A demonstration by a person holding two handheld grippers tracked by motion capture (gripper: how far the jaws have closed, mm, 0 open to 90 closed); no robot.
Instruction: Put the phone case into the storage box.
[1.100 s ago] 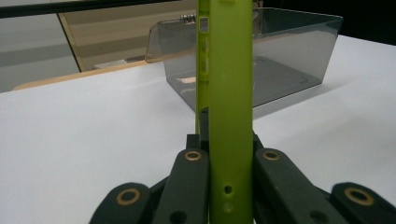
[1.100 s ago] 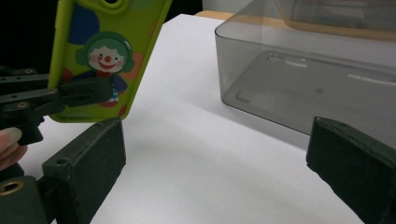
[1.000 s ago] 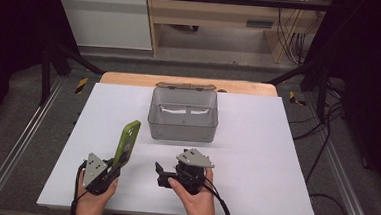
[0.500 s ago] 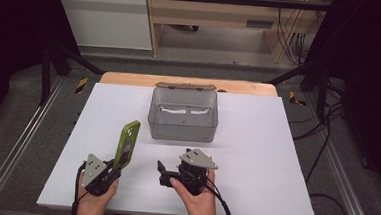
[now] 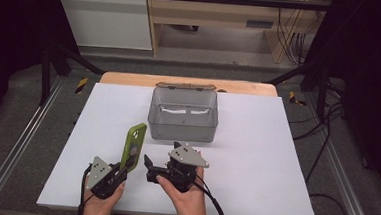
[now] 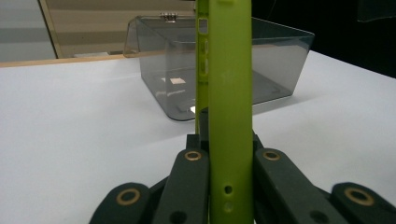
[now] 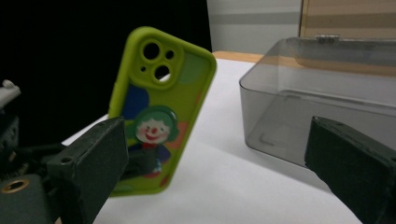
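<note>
since 1 s ago the lime-green phone case (image 5: 133,147) has shifted slightly right and stands more upright, lower centre-left of the high view. left gripper (image 5: 116,173) pinches its lower end, jaws pressed on both faces. right gripper (image 5: 148,165), jaws spread wide, faces the clown-printed back. likely step: handover or carry to the open grey plastic box (image 5: 183,115) above centre. white table (image 5: 275,158) lies bare around the box.

left gripper (image 5: 122,169) jaws clamped; right gripper (image 5: 151,166) jaws spread wide
</note>
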